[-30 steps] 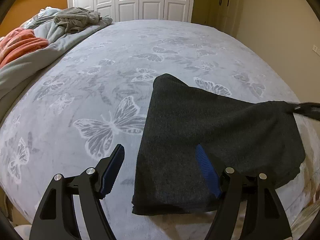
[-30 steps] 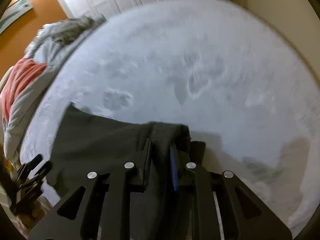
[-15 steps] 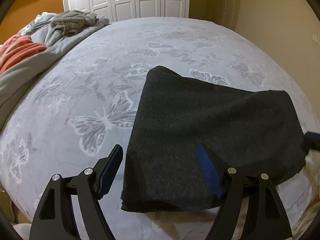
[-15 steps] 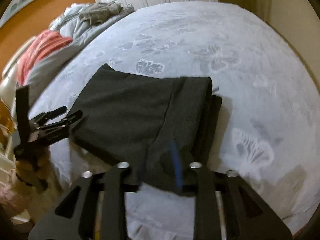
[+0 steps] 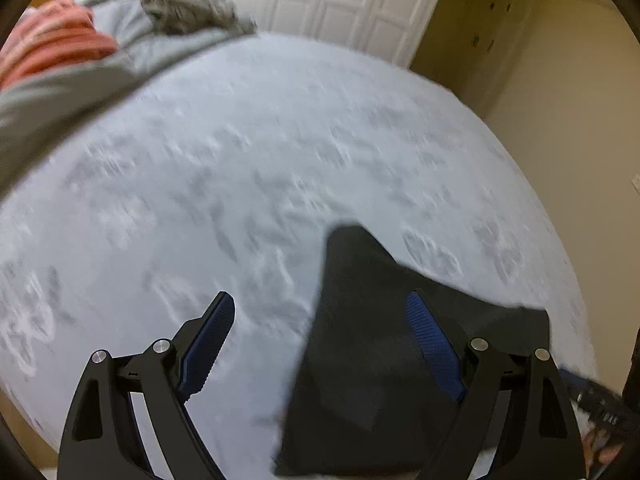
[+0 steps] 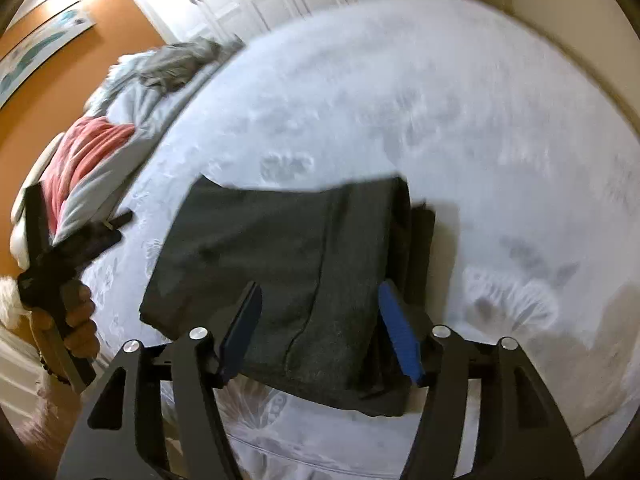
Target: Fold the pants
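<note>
Right wrist view: we see folded pants (image 6: 280, 272) on the bed (image 6: 480, 120), our right gripper (image 6: 320, 332) and left gripper (image 5: 320, 344) both spread apart, empty.

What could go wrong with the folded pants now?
1. The pants lie close to the near edge of the bed; a nudge could slide them off.
2. The layers at their right side look uneven, so the stack might flop open.
3. Both views are blurred from motion, and the open right hand-held gripper hangs just over the fabric with the open left hand-held gripper close beside it; either could snag it.
</note>
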The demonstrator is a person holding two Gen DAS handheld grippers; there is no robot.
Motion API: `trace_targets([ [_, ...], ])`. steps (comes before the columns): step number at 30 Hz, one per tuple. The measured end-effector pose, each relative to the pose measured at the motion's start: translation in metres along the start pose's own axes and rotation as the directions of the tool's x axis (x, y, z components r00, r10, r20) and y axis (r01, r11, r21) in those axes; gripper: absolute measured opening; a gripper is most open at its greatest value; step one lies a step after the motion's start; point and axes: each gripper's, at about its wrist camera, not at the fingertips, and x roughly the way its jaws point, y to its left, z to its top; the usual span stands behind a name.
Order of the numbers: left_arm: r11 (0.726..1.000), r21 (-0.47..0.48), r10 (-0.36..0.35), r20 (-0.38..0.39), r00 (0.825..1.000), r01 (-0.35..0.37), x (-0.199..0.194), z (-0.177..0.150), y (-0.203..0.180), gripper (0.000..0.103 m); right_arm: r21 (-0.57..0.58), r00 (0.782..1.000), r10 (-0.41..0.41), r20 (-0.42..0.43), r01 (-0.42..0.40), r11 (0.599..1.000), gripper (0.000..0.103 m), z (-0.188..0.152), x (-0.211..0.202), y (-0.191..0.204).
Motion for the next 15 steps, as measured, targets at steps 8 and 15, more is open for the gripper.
trace_targets([
  [8,0.995,-0.025,-0.098,-0.054,0.994,0.096,-0.002,-0.019,0.011,0.085,-0.122,0.996,-0.084,0.004,0.084,0.989,0.009,-0.002,0.018,0.032],
  [15,0.989,-0.085,-0.113,0.117,0.987,0.123,-0.047,-0.006,0.036,0.085,-0.302,0.935,0.225,0.275,-0.138,0.943,0.009,0.025,-0.104,0.129],
])
